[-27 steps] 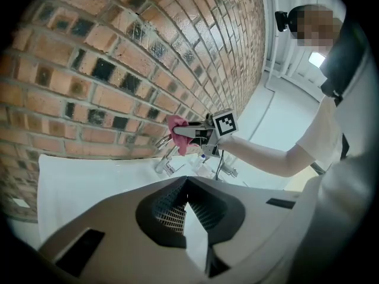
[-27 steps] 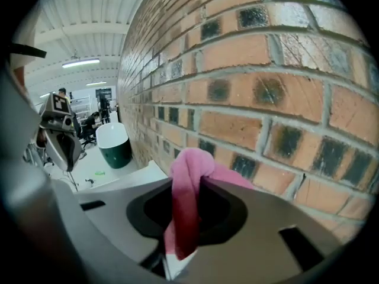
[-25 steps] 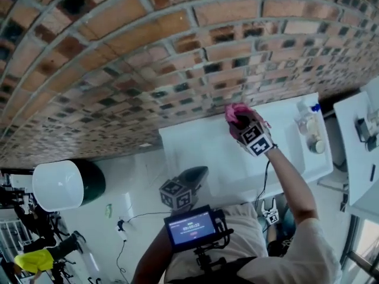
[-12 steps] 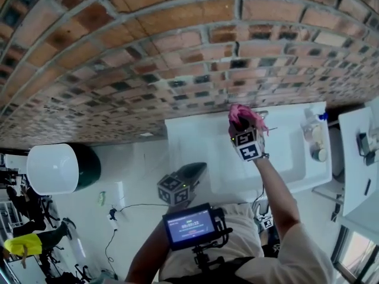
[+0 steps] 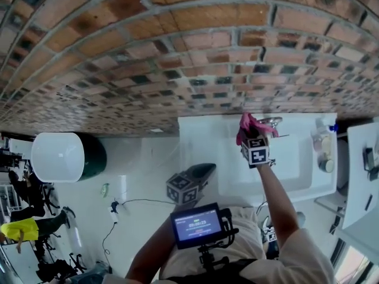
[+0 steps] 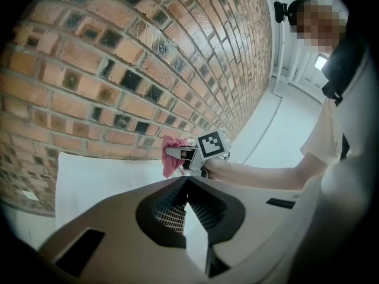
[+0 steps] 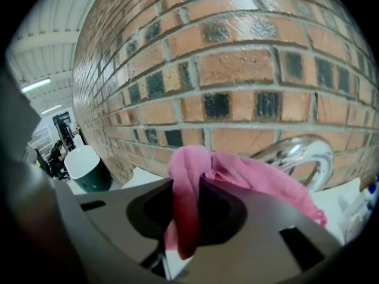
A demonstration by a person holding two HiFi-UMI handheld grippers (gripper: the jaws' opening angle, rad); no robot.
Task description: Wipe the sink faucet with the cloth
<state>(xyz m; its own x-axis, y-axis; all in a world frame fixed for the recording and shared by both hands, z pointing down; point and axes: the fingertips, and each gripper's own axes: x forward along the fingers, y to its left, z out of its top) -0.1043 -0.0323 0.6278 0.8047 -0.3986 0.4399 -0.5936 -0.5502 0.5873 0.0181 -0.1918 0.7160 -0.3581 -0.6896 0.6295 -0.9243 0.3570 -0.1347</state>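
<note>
The chrome faucet (image 5: 271, 122) arches at the back of the white sink (image 5: 296, 164), against the brick wall. My right gripper (image 5: 247, 132) is shut on a pink cloth (image 5: 249, 125), holding it against the faucet's left side. In the right gripper view the cloth (image 7: 237, 176) bunches between the jaws of the right gripper (image 7: 185, 215), with the faucet (image 7: 303, 154) just behind it. My left gripper (image 5: 200, 173) hangs low near my body, away from the sink. In the left gripper view the left gripper (image 6: 186, 185) has its jaws together with nothing in them, facing the cloth (image 6: 172, 163).
A brick wall (image 5: 177, 52) rises right behind the sink. A soap bottle (image 5: 323, 136) and a small jar (image 5: 325, 165) stand on the sink's right end. A white table (image 5: 361, 182) is further right. A dark green bin with a white lid (image 5: 62, 163) stands on the floor at left.
The right gripper has stayed at the faucet with the cloth, shifting slightly along it. My head view has tipped, so the chrome spout now shows beside the cloth. The left gripper barely moved.
</note>
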